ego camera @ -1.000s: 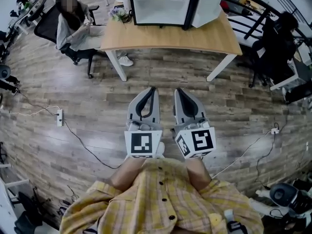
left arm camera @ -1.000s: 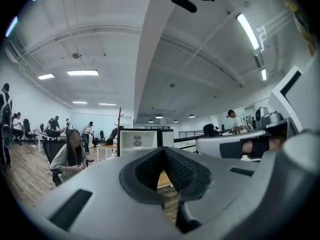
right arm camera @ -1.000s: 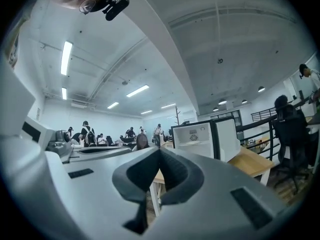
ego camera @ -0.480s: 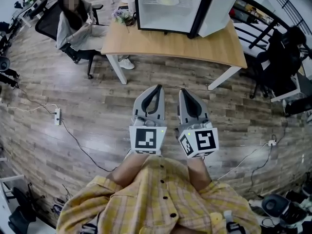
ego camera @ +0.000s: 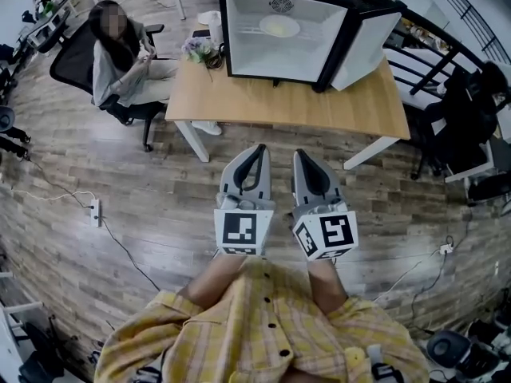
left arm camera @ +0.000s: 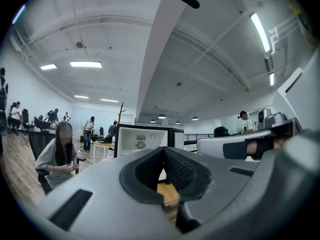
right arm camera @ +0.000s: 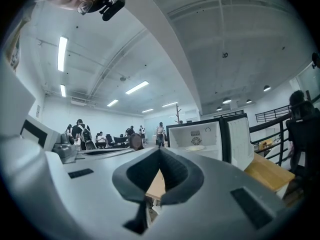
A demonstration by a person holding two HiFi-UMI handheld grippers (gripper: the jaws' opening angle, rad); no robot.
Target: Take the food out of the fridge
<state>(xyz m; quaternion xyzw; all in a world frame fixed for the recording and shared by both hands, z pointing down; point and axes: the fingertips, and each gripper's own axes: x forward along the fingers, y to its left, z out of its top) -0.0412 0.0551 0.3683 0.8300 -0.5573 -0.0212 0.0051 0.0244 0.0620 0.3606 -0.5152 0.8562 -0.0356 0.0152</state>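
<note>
A small black fridge (ego camera: 279, 34) stands on a wooden table (ego camera: 287, 102), its door (ego camera: 363, 50) swung open to the right. Inside, on its white shelf, lies a pale plate of food (ego camera: 279, 27). My left gripper (ego camera: 257, 150) and right gripper (ego camera: 299, 155) are held side by side over the floor, short of the table, pointing level at the fridge. Both are shut with nothing in them. The fridge (left arm camera: 142, 141) shows beyond the tips of the left gripper (left arm camera: 162, 151). The right gripper (right arm camera: 160, 151) faces the fridge (right arm camera: 200, 136) and the plate (right arm camera: 195, 148).
A person (ego camera: 120, 46) sits on a black chair at the table's left end. Flowers (ego camera: 196, 48) stand on the table beside the fridge. A power strip (ego camera: 97, 211) and cables lie on the wooden floor. A black chair (ego camera: 463, 102) stands at the right.
The table and fridge have come nearer and lower in the head view. Both grippers have stayed shut, side by side, as they travel toward the table.
</note>
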